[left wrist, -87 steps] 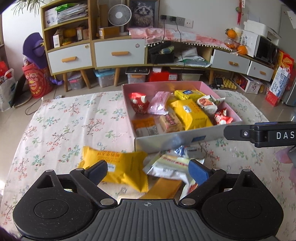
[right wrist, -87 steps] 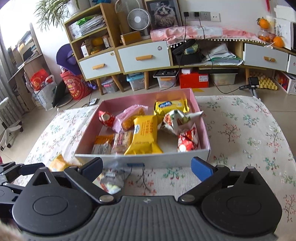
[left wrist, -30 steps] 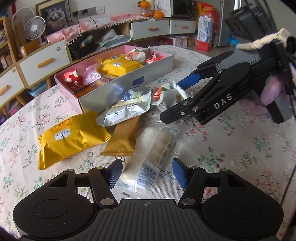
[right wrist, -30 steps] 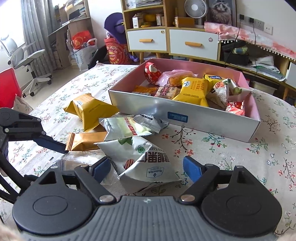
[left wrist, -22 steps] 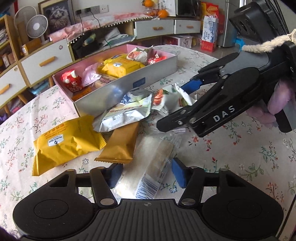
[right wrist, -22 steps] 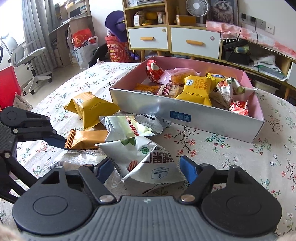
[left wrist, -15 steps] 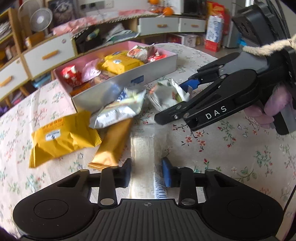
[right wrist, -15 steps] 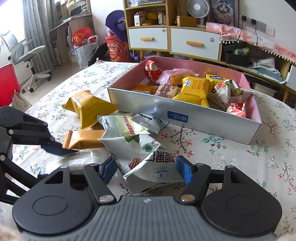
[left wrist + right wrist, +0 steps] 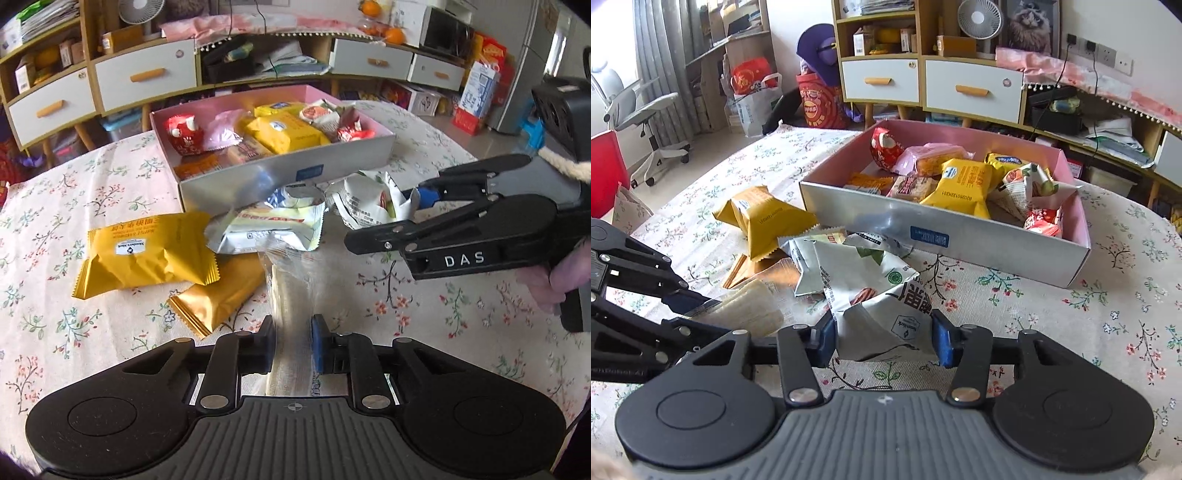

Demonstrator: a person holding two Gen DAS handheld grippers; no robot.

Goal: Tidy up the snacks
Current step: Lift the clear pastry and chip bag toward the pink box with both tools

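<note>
Where snacks lie, a floral tablecloth fronts drawered shelving.

Left gripper, low over the table, jaws closed on a clear packet; right gripper clamps a white pouch.

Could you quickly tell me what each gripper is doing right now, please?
Left gripper: closed on the clear-wrapped cracker pack.
Right gripper: closed on the white nut snack bag.
</note>
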